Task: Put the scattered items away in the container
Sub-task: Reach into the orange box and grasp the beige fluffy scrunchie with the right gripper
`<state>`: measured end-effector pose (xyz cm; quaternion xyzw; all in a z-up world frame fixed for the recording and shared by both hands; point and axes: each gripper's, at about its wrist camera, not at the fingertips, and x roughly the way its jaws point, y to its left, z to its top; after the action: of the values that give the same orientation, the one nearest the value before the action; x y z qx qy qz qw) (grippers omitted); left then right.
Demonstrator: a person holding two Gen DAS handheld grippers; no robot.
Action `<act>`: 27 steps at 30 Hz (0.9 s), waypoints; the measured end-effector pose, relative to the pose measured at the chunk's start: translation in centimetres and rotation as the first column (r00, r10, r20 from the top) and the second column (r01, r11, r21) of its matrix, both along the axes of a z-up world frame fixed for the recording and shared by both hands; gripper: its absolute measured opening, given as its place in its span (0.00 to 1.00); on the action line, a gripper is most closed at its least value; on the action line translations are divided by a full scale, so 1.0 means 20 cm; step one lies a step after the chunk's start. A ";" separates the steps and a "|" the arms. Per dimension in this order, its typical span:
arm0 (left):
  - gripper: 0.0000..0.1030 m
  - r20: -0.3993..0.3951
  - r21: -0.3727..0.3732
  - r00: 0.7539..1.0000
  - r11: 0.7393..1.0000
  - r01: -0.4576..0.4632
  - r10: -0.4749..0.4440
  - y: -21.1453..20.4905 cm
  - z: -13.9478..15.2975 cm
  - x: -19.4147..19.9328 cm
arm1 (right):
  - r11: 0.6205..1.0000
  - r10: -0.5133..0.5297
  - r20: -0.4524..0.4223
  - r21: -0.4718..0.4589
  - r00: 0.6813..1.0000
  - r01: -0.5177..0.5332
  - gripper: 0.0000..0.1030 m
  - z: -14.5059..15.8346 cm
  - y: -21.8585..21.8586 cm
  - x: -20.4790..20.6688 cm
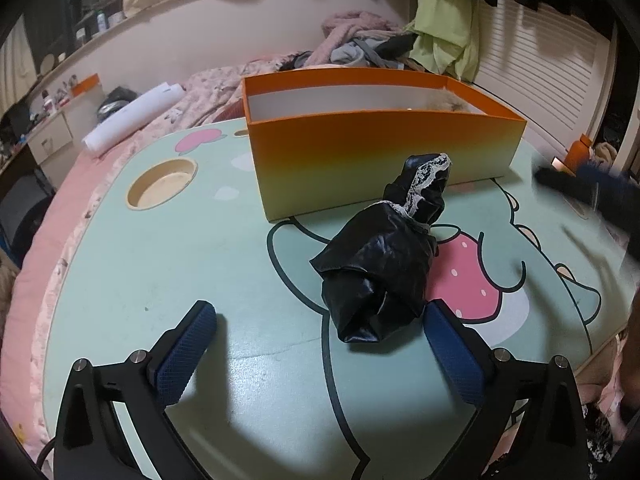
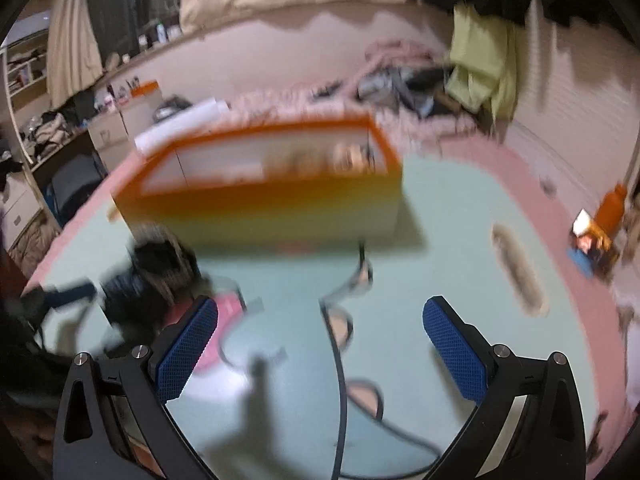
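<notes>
Black bundle (image 1: 380,264) — a crumpled dark, glossy item with a strip of white lace at its far end — is lying on the table (image 1: 160,264), just in front of the near wall of the orange box (image 1: 380,148) and not yet inside it. The box, open-topped, is sitting toward the table's far edge; something pale and fluffy is showing at its far right inner corner, so by this reading part of the tidying is done and the bundle is what is visibly left. The right view is too blurred to rule out further loose items.

Left gripper (image 1: 320,344) is hovering over the near half of the table with its jaws standing wide and nothing between the pads; the bundle's near end is sitting just beside the right finger, apart from the left one. Right gripper (image 2: 320,344) is likewise gaping and gripping nothing, over bare table to the right of the bundle.

Open room: the table's left half is bare save for a round cup recess (image 1: 162,184) near the far left corner, and the right half is bare. The box's near wall is standing just behind the bundle — any lift is likely needing to clear that rim. Beyond the table's edges, pink bedding (image 1: 36,280) is surrounding it.
</notes>
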<state>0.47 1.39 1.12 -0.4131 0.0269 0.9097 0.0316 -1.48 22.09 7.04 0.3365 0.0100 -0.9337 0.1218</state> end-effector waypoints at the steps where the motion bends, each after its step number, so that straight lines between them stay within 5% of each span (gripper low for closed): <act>1: 1.00 0.000 0.000 1.000 1.000 0.000 0.000 0.00 0.00 0.00 | 1.000 0.015 -0.015 0.003 1.000 -0.015 0.99 0.05 -0.02 -0.03; 6: 1.00 0.000 0.000 1.000 1.000 0.001 -0.001 0.00 0.00 0.00 | 0.999 0.040 0.056 -0.009 0.998 -0.040 0.90 0.17 -0.13 -0.33; 12: 1.00 -0.001 0.000 1.000 1.000 0.000 0.000 0.01 0.00 0.00 | 0.992 -0.029 0.173 0.126 0.985 0.007 0.82 0.03 -0.23 -0.62; 15: 1.00 -0.001 0.000 1.000 1.000 0.000 0.000 0.01 0.00 0.01 | 0.989 -0.033 0.264 0.147 0.964 -0.006 0.48 -0.05 -0.25 -0.70; 21: 1.00 -0.002 0.000 1.000 1.000 0.000 0.000 0.01 0.00 0.01 | 0.995 -0.013 0.226 0.096 0.974 -0.009 0.39 -0.01 -0.21 -0.66; 27: 1.00 -0.003 0.000 1.000 1.000 0.000 0.000 0.01 0.00 0.01 | 0.999 0.049 0.052 -0.024 0.997 -0.048 0.39 0.22 -0.18 -0.43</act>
<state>0.67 1.62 1.12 -0.4119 0.0270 0.9103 0.0317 -10.07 18.43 11.41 0.3593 0.0045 -0.9213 0.1484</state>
